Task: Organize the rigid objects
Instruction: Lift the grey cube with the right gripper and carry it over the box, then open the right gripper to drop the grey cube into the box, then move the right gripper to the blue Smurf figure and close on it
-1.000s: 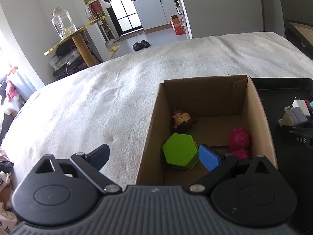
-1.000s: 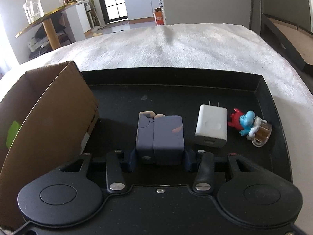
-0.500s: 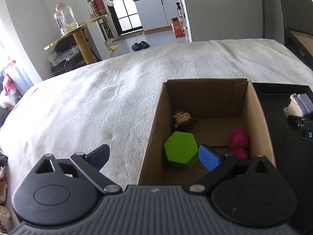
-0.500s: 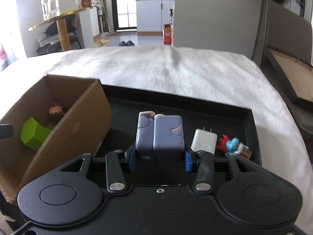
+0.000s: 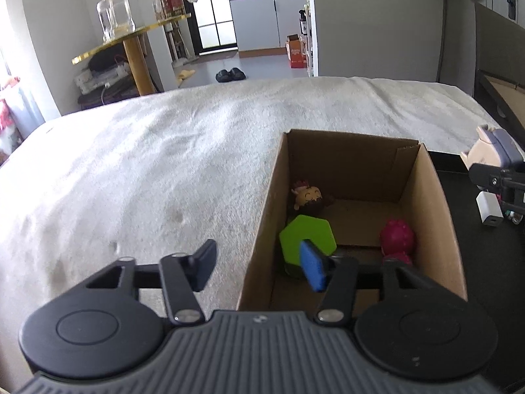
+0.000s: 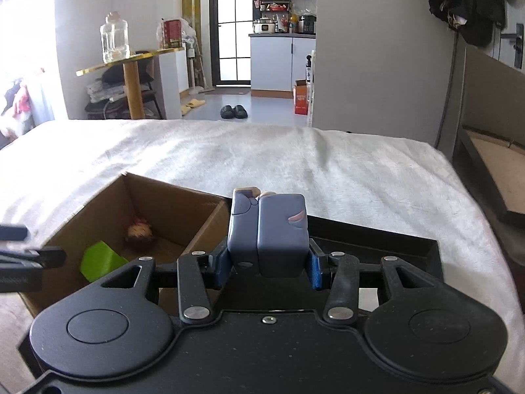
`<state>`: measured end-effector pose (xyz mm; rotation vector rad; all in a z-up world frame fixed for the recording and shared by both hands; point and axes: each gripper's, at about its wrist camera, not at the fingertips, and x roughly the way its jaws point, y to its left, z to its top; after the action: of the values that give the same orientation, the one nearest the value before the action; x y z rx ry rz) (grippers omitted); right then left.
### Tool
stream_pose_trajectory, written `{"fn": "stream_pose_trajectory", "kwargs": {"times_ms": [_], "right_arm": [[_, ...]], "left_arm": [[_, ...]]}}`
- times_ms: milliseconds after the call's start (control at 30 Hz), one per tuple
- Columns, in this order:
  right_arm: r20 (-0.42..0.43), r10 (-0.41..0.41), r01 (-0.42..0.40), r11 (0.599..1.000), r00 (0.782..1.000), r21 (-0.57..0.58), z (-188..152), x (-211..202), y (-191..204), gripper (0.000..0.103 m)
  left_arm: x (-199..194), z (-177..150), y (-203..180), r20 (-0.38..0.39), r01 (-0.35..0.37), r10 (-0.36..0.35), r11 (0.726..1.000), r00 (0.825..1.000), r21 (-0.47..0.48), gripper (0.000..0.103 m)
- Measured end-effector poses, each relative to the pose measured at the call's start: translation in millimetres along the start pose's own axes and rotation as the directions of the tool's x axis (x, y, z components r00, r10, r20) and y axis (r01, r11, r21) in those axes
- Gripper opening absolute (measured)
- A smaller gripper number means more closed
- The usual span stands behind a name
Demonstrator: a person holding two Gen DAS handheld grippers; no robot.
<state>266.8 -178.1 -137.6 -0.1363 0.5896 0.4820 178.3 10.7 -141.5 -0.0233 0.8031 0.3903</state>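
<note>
The right gripper [image 6: 267, 267], jaws clenched on the purple block toy [image 6: 269, 233], has lifted it off the black tray [image 6: 410, 246] towards the cardboard box [image 5: 426, 203] (the left gripper [image 5: 259, 262] is closing on nothing), so drop-in looks next

Bright toys in a brown box, on a white bed

The cardboard box [image 5: 426, 197] is plain brown; inside, a lime-green hexagon [image 5: 308, 234] sits at nine o'clock of the magenta knobbly toy [image 5: 397, 238]. The held block [image 6: 269, 233] is slate blue; the tray [image 6: 410, 246] black, the blanket [image 5: 147, 170] white.
</note>
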Motion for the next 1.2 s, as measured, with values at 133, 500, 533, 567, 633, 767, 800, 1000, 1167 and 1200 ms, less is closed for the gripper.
{"fn": "stream_pose_trajectory", "kwargs": {"times_ms": [133,500,533,567,633,767,800,1000,1167,1200], "right_arm": [[0.009,0.008,-0.008,1.0,1.0,-0.024,4,0,11,0.044],[0.027,0.058,-0.055,0.994,0.998,-0.097,14,5,43,0.044],[0.027,0.061,-0.058,0.993,0.998,-0.106,14,6,47,0.044],[0.029,0.066,-0.062,0.991,0.997,-0.115,15,6,50,0.044],[0.033,0.083,-0.078,0.988,0.996,-0.132,17,7,56,0.044],[0.023,0.109,-0.103,0.979,0.994,-0.175,18,12,71,0.044],[0.016,0.113,-0.108,0.976,0.994,-0.187,18,14,75,0.044],[-0.014,0.094,-0.095,0.97,0.995,-0.224,15,23,87,0.045],[0.004,-0.009,0.01,0.965,1.0,-0.261,10,22,88,0.075],[0.002,-0.011,0.011,0.968,1.0,-0.252,10,20,86,0.075]], "left_arm": [[5,-3,4,-0.015,0.026,-0.027,0.999,1.0,-0.019,0.041],[13,-6,16,-0.027,0.058,-0.06,0.996,0.998,-0.065,0.013],[12,-6,16,-0.026,0.061,-0.063,0.996,0.998,-0.066,0.013],[12,-6,16,-0.026,0.062,-0.064,0.996,0.998,-0.067,0.013],[12,-6,18,-0.024,0.068,-0.07,0.995,0.997,-0.072,0.013],[12,-7,20,-0.021,0.08,-0.082,0.993,0.996,-0.081,0.012],[13,-7,20,-0.02,0.082,-0.084,0.993,0.996,-0.08,0.012],[14,-8,23,-0.017,0.095,-0.097,0.992,0.995,-0.085,0.012],[14,-8,22,-0.017,0.1,-0.102,0.992,0.995,-0.077,0.012],[14,-8,23,-0.018,0.102,-0.104,0.992,0.994,-0.08,0.012]]}}
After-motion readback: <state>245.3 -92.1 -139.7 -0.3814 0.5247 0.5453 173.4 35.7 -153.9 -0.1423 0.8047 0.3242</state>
